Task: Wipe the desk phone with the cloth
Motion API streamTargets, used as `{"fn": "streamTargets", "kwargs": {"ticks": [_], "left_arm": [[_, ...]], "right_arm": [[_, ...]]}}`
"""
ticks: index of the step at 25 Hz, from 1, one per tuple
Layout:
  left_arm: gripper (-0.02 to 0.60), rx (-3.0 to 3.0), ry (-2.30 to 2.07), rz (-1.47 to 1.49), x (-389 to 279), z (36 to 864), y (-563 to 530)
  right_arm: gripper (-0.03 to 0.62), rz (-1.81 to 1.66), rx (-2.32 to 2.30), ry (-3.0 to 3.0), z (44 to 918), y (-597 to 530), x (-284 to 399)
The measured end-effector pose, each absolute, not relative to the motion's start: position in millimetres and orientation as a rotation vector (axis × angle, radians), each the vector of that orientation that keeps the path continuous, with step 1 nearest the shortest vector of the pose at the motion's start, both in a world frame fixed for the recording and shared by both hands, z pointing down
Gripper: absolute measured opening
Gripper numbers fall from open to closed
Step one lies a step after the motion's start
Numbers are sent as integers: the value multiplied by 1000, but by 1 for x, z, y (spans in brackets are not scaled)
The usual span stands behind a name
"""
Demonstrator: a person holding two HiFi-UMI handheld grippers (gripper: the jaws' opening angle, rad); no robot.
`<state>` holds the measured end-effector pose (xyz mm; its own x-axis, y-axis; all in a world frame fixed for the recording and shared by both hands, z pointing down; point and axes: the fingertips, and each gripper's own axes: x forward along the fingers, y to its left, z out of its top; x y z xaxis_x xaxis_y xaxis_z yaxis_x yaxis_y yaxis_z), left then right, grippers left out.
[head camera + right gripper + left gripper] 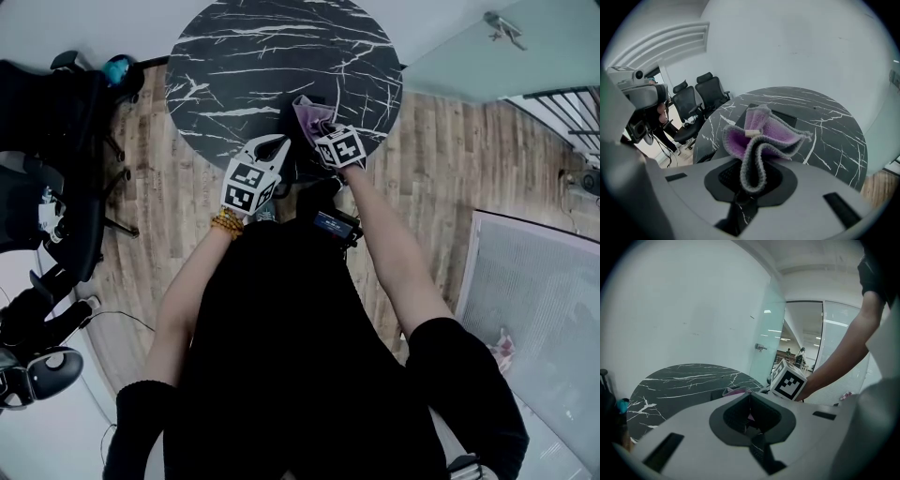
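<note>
Cloth (pixel 759 136) above round marbled table (pixel 244 56)

right gripper (pixel 751 174): clamped on bunched purple-grey cloth (pixel 761 136) | above round black marble table (pixel 829 126) | black office chairs (pixel 701 96) beyond, left

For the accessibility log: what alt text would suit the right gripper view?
The right tool is clamped on a bunched purple cloth with grey edging, and a round black table with white veins lies beyond it. Black office chairs stand past the table at the left.
</note>
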<state>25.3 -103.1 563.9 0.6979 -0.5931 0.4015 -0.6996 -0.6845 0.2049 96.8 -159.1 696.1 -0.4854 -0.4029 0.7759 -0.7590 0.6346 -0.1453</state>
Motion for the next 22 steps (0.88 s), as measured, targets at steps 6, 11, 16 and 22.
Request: {"fn": "streamTargets", "kwargs": {"ticks": [6, 11, 16, 22], "left_arm": [[14, 2567, -1005, 442, 27, 565, -102], [14, 2569, -995, 452, 29, 566, -100], [14, 2568, -994, 455, 30, 567, -99], [14, 2570, -997, 455, 32, 567, -98]], "right_arm": [[55, 641, 896, -2131, 701, -146, 95], [55, 654, 887, -2131, 706, -136, 94], [55, 667, 867, -2125, 712, -125, 93], [55, 664, 828, -2121, 718, -113, 91]]}}
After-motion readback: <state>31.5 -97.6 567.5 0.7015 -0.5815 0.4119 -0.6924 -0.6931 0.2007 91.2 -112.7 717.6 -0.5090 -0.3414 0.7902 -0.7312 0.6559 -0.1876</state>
